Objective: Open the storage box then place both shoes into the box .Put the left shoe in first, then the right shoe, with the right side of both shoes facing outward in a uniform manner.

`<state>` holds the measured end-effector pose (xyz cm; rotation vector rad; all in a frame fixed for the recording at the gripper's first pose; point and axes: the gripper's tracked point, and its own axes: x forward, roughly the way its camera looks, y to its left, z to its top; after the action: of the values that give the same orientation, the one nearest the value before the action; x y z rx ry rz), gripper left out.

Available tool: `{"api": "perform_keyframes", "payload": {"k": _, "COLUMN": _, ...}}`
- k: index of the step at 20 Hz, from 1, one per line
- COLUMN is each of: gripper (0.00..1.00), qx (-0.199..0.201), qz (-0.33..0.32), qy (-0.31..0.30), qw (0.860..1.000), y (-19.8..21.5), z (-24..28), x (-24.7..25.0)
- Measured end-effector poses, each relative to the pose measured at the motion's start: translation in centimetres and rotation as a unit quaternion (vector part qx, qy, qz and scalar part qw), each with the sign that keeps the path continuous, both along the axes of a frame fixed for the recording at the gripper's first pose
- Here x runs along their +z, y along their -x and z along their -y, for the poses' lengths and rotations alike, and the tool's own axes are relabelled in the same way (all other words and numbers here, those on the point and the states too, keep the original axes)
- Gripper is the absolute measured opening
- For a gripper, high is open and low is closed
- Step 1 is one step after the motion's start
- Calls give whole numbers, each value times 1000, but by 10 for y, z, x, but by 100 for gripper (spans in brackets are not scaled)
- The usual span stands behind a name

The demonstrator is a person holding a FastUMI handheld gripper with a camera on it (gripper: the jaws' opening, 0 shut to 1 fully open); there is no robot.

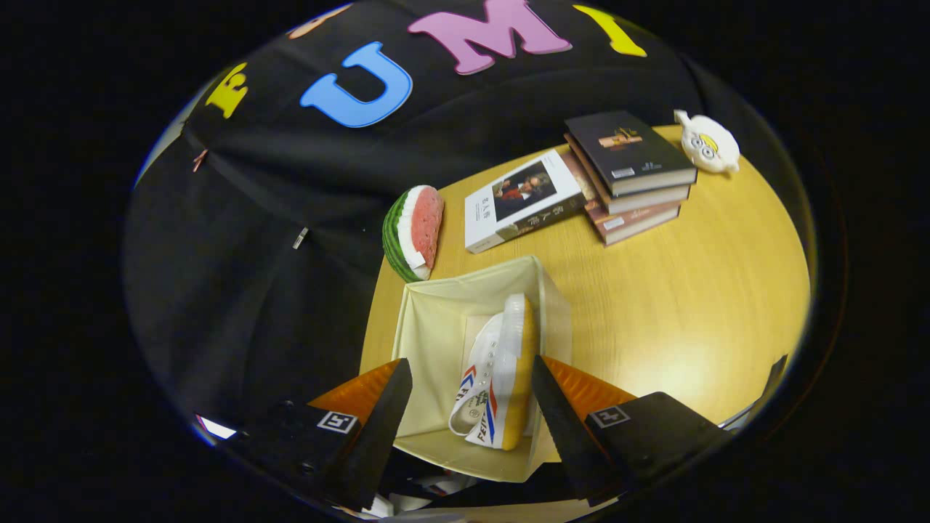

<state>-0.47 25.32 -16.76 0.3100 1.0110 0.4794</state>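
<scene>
Hovering over open storage box point(436, 319), gripper point(468, 407) with fingers spread wide, gripping nothing. White canvas shoe point(498, 378) lies on its side inside box, between fingers, nearer right one. Watermelon slice toy point(414, 232), book stack point(632, 174) beyond on wooden table point(690, 290).

We look through one fisheye lens riding on the gripper point(468, 396), aimed forward along its jaws, which stand apart and rise from the bottom of our view. We hang above the storage box point(436, 319) and tilt steeply down into its open top, close enough that it lies between and just ahead of the jaws. Beyond it our view runs across the counter point(690, 305) to the books point(581, 185) and the watermelon slice point(415, 231) near its far edge, with the booth's wall behind them. The wide lens bends the counter's rim into a curve.
</scene>
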Motion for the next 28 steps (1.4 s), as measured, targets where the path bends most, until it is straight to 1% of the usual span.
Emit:
{"api": "perform_keyframes", "payload": {"k": 2, "gripper": 99, "qx": -7, "qz": 60, "qy": 7, "qw": 998, "y": -11, "z": 8, "x": 30}}
{"api": "perform_keyframes", "payload": {"k": 5, "gripper": 99, "qx": -41, "qz": 133, "qy": -6, "qw": 990, "y": -25, "z": 22, "x": 76}}
{"api": "perform_keyframes", "payload": {"k": 8, "gripper": 99, "qx": -76, "qz": 192, "qy": -4, "qw": 978, "y": -43, "z": 53, "x": 114}}
{"api": "perform_keyframes", "payload": {"k": 11, "gripper": 99, "qx": -107, "qz": 265, "qy": 14, "qw": 958, "y": -63, "z": 91, "x": 150}}
{"api": "perform_keyframes", "payload": {"k": 13, "gripper": 98, "qx": -125, "qz": 315, "qy": 32, "qw": 940, "y": -74, "z": 120, "x": 170}}
{"api": "perform_keyframes", "payload": {"k": 15, "gripper": 99, "qx": -147, "qz": 361, "qy": 56, "qw": 919, "y": -82, "z": 150, "x": 182}}
{"api": "perform_keyframes", "payload": {"k": 19, "gripper": 99, "qx": -160, "qz": 406, "qy": 117, "qw": 892, "y": -86, "z": 207, "x": 183}}
{"api": "perform_keyframes", "payload": {"k": 22, "gripper": 99, "qx": -150, "qz": 429, "qy": 159, "qw": 876, "y": -97, "z": 245, "x": 177}}
{"api": "perform_keyframes", "payload": {"k": 25, "gripper": 99, "qx": -137, "qz": 447, "qy": 169, "qw": 867, "y": -107, "z": 269, "x": 175}}
{"api": "perform_keyframes", "payload": {"k": 26, "gripper": 99, "qx": -135, "qz": 451, "qy": 166, "qw": 867, "y": -109, "z": 276, "x": 173}}
{"api": "perform_keyframes", "payload": {"k": 28, "gripper": 99, "qx": -123, "qz": 452, "qy": 150, "qw": 871, "y": -110, "z": 280, "x": 165}}
